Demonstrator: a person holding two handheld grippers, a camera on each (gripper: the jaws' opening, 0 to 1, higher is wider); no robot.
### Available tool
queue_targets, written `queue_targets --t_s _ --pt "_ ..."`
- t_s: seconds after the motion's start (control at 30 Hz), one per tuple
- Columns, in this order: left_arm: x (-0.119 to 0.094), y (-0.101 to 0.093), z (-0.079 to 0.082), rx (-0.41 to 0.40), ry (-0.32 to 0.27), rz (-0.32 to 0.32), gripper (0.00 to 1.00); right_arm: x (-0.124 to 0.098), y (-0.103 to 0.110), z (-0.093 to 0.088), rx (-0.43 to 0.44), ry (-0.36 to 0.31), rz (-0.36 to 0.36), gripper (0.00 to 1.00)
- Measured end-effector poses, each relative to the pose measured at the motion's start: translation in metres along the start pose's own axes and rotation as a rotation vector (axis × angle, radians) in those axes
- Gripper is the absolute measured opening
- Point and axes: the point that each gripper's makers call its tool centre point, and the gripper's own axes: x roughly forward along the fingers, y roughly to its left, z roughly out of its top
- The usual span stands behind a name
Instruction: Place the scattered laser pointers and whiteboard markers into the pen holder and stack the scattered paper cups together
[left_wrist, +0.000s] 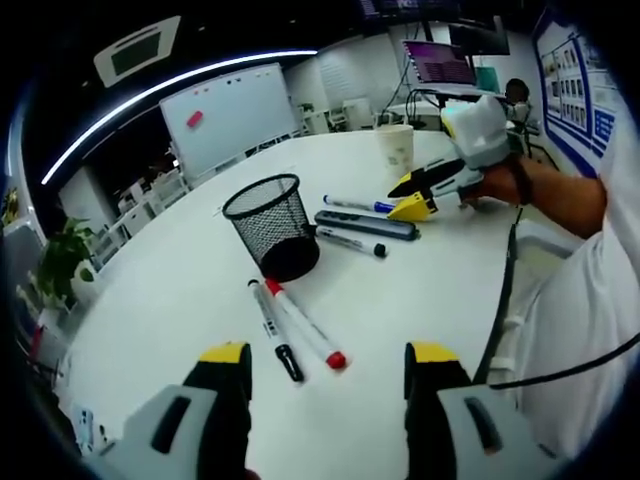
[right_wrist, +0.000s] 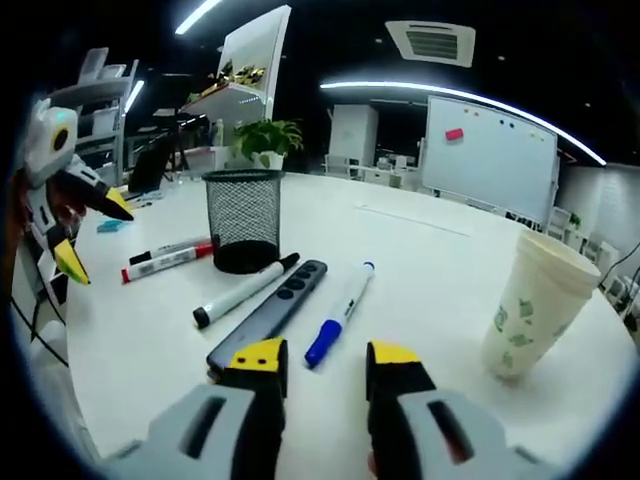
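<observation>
At frame centre a black mesh pen holder (left_wrist: 275, 224) stood upright; red-capped (left_wrist: 305, 325) and black-capped (left_wrist: 274, 330) markers lay side by side below it.

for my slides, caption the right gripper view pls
Open right gripper faces blue marker, laser pointer, black marker, mesh holder, paper cup.

You see a black wire-mesh pen holder (right_wrist: 243, 218), a paper cup (right_wrist: 530, 305), glossy plastic markers (left_wrist: 305, 325) on the smooth white table (left_wrist: 180, 290).
</observation>
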Motion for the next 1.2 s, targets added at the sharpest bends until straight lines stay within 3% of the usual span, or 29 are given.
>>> queue_targets --t_s 0.63,1.2 --pt "-0.002 0.003 -0.003 0.002 0.013 0.003 0.62 0.010 0.001 0.003 -0.015 0.001 0.002 0.31" --pt "-0.001 0.002 -0.006 -0.001 0.020 -0.005 0.62 0.013 0.002 0.001 0.041 0.019 0.003 0.25"
